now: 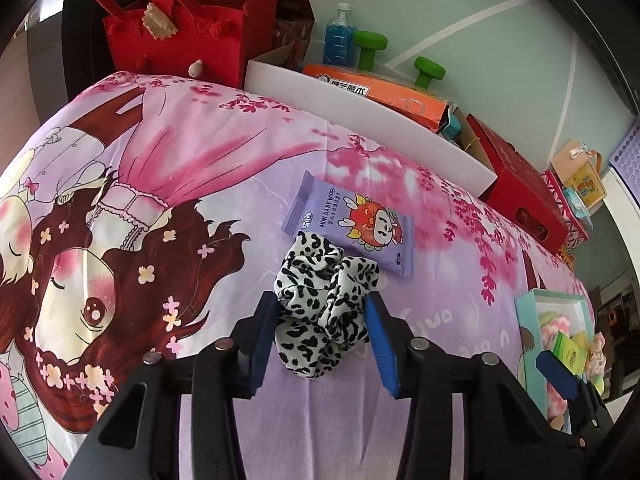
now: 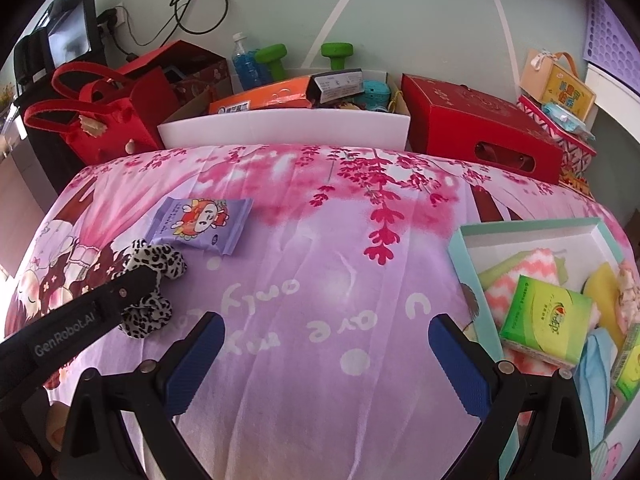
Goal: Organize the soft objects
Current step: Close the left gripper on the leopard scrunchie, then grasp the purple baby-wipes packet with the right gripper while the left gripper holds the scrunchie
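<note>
The leopard-print scrunchie (image 1: 326,304) lay on the cartoon-print bedsheet (image 1: 208,152), pinched between the left claw's (image 1: 322,344) blue pads. A wipes packet (image 1: 352,224) lay just beyond. The right claw (image 2: 326,364) stood spread, empty; a box (image 2: 532,228) sat beside it.

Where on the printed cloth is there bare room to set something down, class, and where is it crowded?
Free: the wide stretch between the baby wipes pack and the teal box, including in front of the open right claw. Crowded: inside the teal box, along the back row of boxes, and around the leopard scrunchie in the left claw.
</note>
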